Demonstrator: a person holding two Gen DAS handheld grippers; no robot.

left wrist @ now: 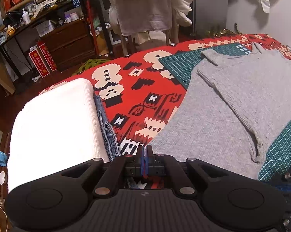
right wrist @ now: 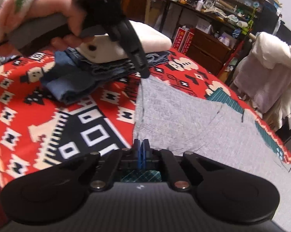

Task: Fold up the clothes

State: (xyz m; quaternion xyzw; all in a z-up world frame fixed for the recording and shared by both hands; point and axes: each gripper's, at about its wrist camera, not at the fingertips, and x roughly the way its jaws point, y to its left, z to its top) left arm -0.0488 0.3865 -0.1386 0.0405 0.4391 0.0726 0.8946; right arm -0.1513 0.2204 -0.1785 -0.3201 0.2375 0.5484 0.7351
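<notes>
A grey knit top (left wrist: 232,104) is seen spread flat across the red patterned blanket (left wrist: 141,89), its upper part lying over a green cutting mat (left wrist: 180,63). One sleeve is folded in across the body, and the neckline is turned toward the far edge of the bed. The left gripper (left wrist: 144,152) is clenched tight at the near hem corner, and from the right wrist view its fingertips (right wrist: 144,71) are shown pinching that grey corner, a hand (right wrist: 48,13) wrapped round the handle above. The right gripper (right wrist: 141,147) is likewise closed, blue pads pressed together right at the garment's near edge; whether cloth is actually caught between them cannot be told. Off to the left, a folded white textile (left wrist: 54,127) is stacked on folded denim (left wrist: 106,127), the pile sitting just beside the grey top with a strip of blanket between. A cluttered shelf (left wrist: 48,9) is seen in the background.
</notes>
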